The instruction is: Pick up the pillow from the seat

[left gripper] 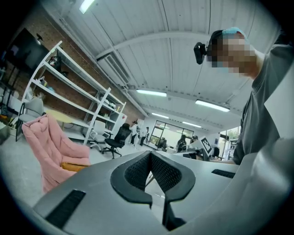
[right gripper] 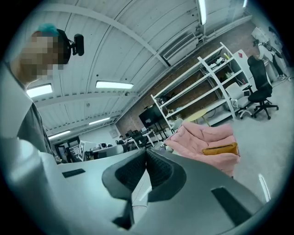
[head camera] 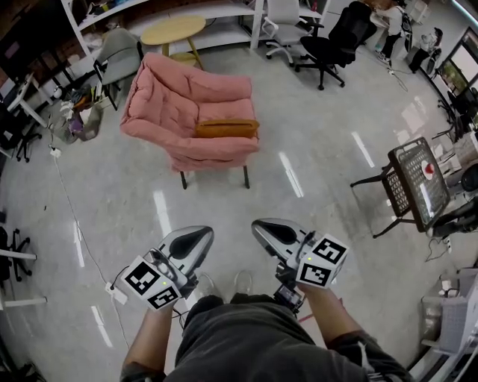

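The mustard-orange rectangular fabric pillow [head camera: 226, 128] lies across the seat of the pink padded fabric armchair [head camera: 179, 104], in the upper middle of the head view. The armchair stands on thin dark legs on the glossy pale grey floor [head camera: 314, 149], which carries white streaks of reflected ceiling light. Behind it, along the top of the frame, are a round pale wooden table [head camera: 173, 30], a grey upholstered chair [head camera: 119, 48] and white metal shelving [head camera: 257, 22]. Black swivel office chairs [head camera: 328, 45] stand at the upper right, and a black mesh-backed chair [head camera: 414, 183] at the right edge. A thin cable [head camera: 75, 220] trails over the floor at the left. Well apart from the armchair, at the bottom of the frame, the left claw [head camera: 196, 240] and the right claw [head camera: 269, 230] are held side by side above the floor — each with its jaws closed together and nothing between them.
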